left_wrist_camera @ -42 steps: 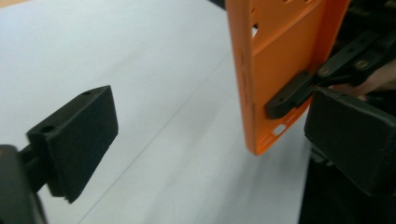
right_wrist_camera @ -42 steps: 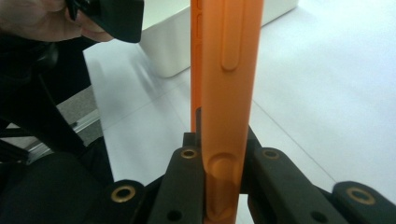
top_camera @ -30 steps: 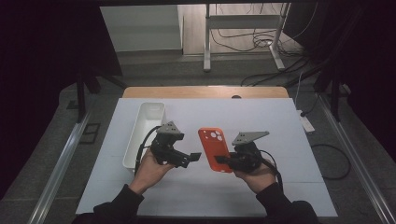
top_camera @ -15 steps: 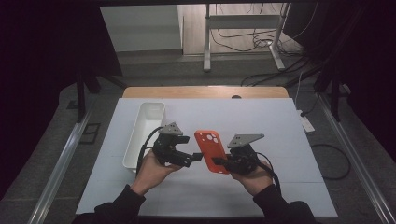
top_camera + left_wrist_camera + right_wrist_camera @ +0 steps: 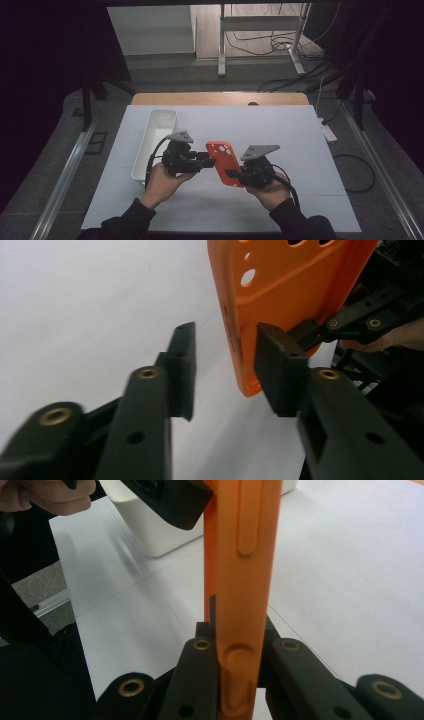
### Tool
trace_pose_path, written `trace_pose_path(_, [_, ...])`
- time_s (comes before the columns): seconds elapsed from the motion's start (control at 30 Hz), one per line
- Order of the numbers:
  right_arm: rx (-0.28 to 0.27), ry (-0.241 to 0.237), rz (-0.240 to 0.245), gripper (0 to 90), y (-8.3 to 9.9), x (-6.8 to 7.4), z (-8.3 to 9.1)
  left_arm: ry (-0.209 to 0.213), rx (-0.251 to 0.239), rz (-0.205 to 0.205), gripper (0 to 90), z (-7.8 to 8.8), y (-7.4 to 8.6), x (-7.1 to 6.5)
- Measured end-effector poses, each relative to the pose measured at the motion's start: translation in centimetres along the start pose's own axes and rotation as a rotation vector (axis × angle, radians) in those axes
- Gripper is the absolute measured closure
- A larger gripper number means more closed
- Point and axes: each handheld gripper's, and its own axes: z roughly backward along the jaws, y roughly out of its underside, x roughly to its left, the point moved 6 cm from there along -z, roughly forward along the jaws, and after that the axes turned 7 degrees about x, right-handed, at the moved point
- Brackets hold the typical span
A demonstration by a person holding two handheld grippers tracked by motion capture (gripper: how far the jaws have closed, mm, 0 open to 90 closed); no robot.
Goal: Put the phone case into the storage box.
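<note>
I'm looking down at the white table (image 5: 300, 150) and both grippers meet over its middle, on the near half. The right gripper (image 5: 233, 174) has the orange phone case (image 5: 225, 161) clamped by its near end: in the right gripper view the case (image 5: 243, 580) stands up edge-on between the two black jaws, which press tight on it from both sides, so that one is firmly gripping the case. The case is lifted off the table surface, slanting away toward the far left from the right hand (image 5: 270, 187).

Now the left gripper (image 5: 209, 159), coming in from the left, level with the table. Its jaws have just been closing, and in the left gripper view (image 5: 224, 371) the case's edge (image 5: 280, 285) sits in the gap between them, close against the right-hand jaw (I can't quite say it touches), while the other jaw stands clear with white table showing between it and the orange plastic. So I call the left gripper not yet clamped: narrowed around the case's long left side, but not gripping it. The left hand (image 5: 162, 180) holds the gripper body just behind.

Off to the far left of the grippers lies the white bin (image 5: 156, 137), long and narrow, set lengthwise on the table; the left gripper is just beside its right wall. In the right gripper view a corner of that bin (image 5: 160, 535) shows behind the case.
</note>
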Motion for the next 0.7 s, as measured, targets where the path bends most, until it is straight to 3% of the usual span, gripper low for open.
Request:
trace_pose_path(0.13, [-0.001, 0.002, 0.003, 85.7, -0.05, 0.1, -0.05, 0.017, 0.01, 0.018, 75.5, 0.01, 0.07, 0.03])
trace_pose_path(0.47, [0.016, 0.025, 0.023, 85.6, 0.0, 0.3, -0.28, 0.052, 0.043, 0.072, 87.6, 0.0, 0.37, 0.31])
trace_pose_path(0.7, [0.02, 0.03, 0.024, 83.7, 0.03, 0.34, -0.44, 0.116, 0.021, 0.161, 89.1, 0.06, 0.34, 0.46])
